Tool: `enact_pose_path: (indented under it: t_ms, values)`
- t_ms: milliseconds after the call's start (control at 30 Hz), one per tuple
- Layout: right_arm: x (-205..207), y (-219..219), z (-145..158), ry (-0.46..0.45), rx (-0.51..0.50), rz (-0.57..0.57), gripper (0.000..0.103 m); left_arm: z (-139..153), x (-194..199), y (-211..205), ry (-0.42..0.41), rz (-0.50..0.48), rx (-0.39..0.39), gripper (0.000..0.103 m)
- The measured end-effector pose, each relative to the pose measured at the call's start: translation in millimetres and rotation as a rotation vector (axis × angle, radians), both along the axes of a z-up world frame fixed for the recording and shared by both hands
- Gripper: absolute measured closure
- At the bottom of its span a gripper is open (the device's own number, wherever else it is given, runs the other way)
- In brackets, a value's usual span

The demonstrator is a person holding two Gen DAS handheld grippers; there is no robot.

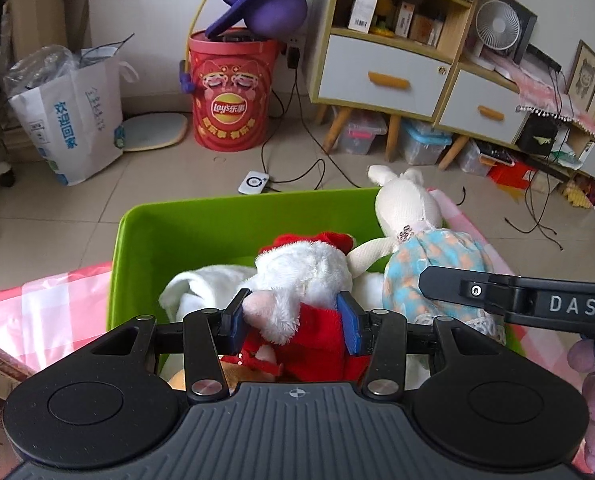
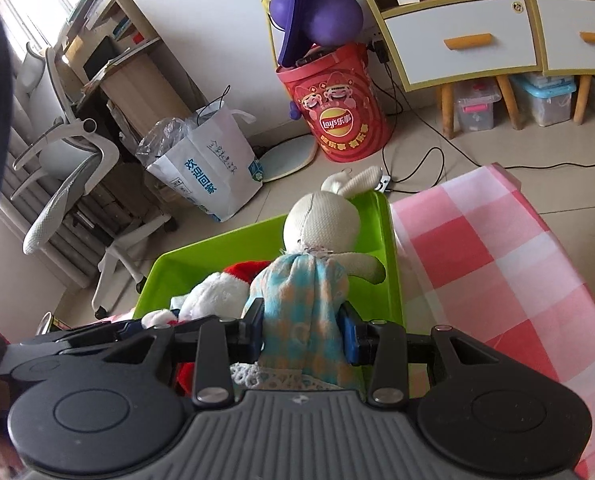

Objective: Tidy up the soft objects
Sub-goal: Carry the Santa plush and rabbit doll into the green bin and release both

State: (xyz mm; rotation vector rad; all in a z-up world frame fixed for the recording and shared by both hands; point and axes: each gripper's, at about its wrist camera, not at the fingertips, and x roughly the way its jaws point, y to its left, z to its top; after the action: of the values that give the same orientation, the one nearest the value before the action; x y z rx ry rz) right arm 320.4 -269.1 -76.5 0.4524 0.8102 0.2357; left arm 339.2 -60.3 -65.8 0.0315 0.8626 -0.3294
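A green plastic bin [image 1: 201,228] [image 2: 225,248] rests on a pink checked cloth. My left gripper [image 1: 293,322] is shut on a white plush toy in red clothes [image 1: 309,272], held over the bin's near part. My right gripper [image 2: 303,330] is shut on a cream rabbit doll [image 2: 317,220] by its blue and orange dress [image 2: 301,300]. The doll hangs upright at the bin's right side; it shows in the left wrist view as the rabbit doll [image 1: 409,208] with the right gripper's arm [image 1: 517,300] beside it. A white soft item [image 1: 201,288] lies in the bin.
Beyond the bin lie tiled floor, a red Lay's barrel [image 1: 229,96], a white paper bag [image 1: 73,120], loose cables [image 1: 317,160] and a wooden cabinet with drawers [image 1: 393,68]. An office chair [image 2: 69,168] stands at the left. The pink checked cloth [image 2: 497,260] spreads to the right.
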Motion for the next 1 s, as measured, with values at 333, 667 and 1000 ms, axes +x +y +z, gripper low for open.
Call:
enact_pose_path:
  t_ms: [333, 667, 1000]
  values:
    - [-1.8, 0.5, 7.6, 0.012, -0.01, -0.004, 0.087, 3.9, -6.1, 4.0, -0.029, 0.015, -0.008, 0.049]
    - [-32.2, -13.6, 46.5, 0.006, -0.003, -0.046, 0.056, 42.2, -39.1, 16.9, -0.085, 0.053, -0.013, 0.027]
    - [-93.2, -26.0, 82.6, 0.002, -0.012, -0.077, 0.046, 86.3, -102.9, 46.6, -0.116, 0.105, -0.029, 0.016]
